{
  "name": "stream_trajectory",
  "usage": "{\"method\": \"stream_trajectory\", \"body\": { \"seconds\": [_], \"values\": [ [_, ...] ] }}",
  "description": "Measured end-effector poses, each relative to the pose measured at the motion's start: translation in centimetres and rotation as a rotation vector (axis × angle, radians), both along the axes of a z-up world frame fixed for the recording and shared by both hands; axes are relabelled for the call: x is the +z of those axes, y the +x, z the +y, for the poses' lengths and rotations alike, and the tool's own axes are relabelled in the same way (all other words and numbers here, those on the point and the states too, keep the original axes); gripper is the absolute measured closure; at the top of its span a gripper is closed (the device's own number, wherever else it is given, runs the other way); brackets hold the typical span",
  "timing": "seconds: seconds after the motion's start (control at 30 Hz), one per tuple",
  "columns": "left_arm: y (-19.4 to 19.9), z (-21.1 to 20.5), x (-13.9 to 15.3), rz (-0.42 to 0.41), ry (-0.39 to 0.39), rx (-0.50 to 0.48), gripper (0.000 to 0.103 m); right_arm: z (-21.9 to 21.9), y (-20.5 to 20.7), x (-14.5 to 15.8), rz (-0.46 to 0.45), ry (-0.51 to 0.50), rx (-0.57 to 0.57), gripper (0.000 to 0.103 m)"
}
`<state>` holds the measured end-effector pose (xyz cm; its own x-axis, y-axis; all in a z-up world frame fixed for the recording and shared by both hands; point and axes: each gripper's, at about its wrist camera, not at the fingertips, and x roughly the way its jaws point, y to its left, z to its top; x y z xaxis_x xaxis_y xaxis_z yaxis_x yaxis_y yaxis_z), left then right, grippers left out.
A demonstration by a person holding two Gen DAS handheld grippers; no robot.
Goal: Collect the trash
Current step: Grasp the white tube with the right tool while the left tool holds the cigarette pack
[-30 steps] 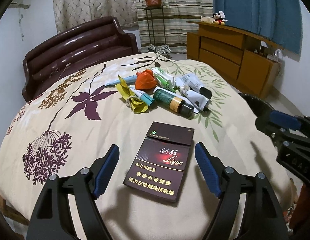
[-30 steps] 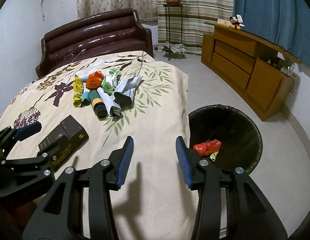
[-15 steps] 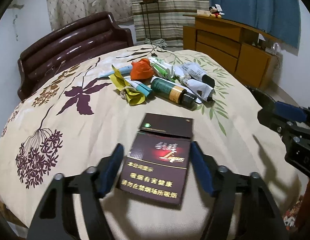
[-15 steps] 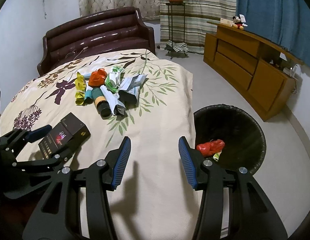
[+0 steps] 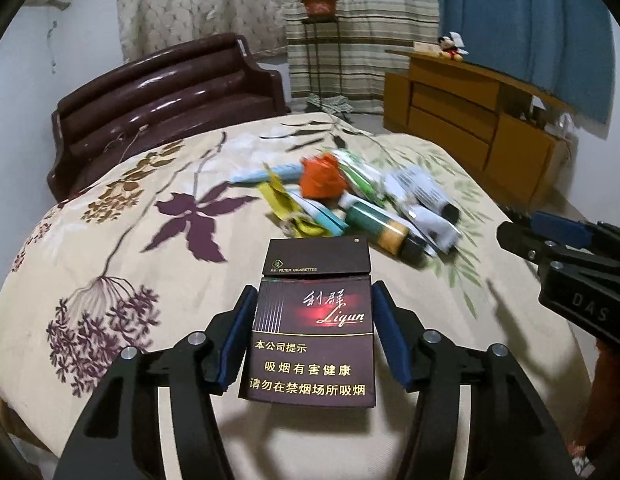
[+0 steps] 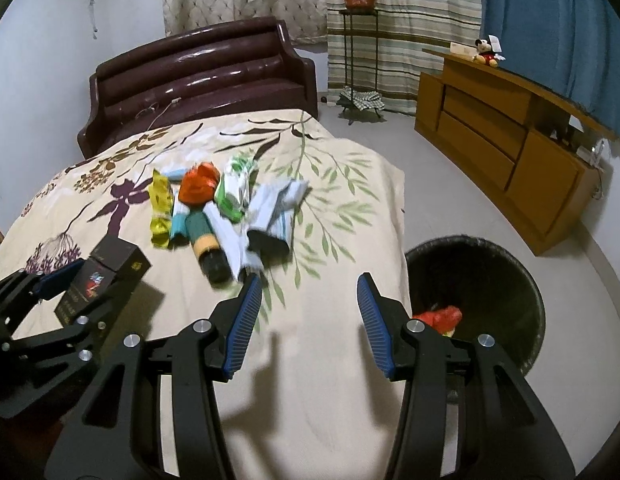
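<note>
- My left gripper (image 5: 311,344) has just been closing its jaws on the dark maroon cardboard cigarette box (image 5: 311,336); the blue ribbed pads (image 5: 238,336) now press its two long flat sides, lid end pointing away
- Gripping across the narrow width suits a rigid rectangular carton: flat parallel faces, little to slip; the card could crush if squeezed hard
- The box sits at the near end of the cream floral bedspread (image 5: 110,240), in my judgement barely lifted, if at all
- My right gripper (image 6: 308,320) hovers over bare bedspread, jaws apart, nothing between them
- Remaining pile (image 6: 226,208) mid-bed: crinkly foil wrappers, soft tubes, a green and tan cylinder
- Round black bin (image 6: 509,272) stands on the floor beside the bed, a red wrapper already inside
</note>
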<state>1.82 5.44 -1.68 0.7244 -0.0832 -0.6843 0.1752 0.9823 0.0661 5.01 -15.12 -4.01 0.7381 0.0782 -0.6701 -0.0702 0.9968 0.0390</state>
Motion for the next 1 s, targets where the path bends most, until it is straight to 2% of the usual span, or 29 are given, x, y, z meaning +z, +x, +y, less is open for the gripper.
{"method": "stream_trajectory", "body": {
  "seconds": [0.3, 0.7, 0.8, 0.87, 1.0],
  "values": [
    [4.2, 2.7, 1.0, -0.009, -0.034, 0.088, 0.046, 1.0, 4.1, 0.3, 0.001, -0.007, 0.019, 0.054],
    [7.6, 3.4, 0.2, 0.026, -0.063, 0.105, 0.046, 2.3, 8.6, -1.2, 0.06, -0.021, 0.037, 0.056],
    [7.9, 3.2, -0.1, 0.033, -0.068, 0.102, 0.046, 2.3, 9.0, -1.7, 0.078, -0.023, 0.04, 0.062],
    [8.0, 3.2, -0.1, 0.037, -0.071, 0.102, 0.047, 2.3, 9.2, -1.9, 0.088, -0.024, 0.04, 0.069],
    [8.0, 3.3, -0.2, 0.039, -0.071, 0.111, 0.047, 2.1, 9.4, -2.2, 0.096, -0.017, 0.044, 0.074]
  ]
}}
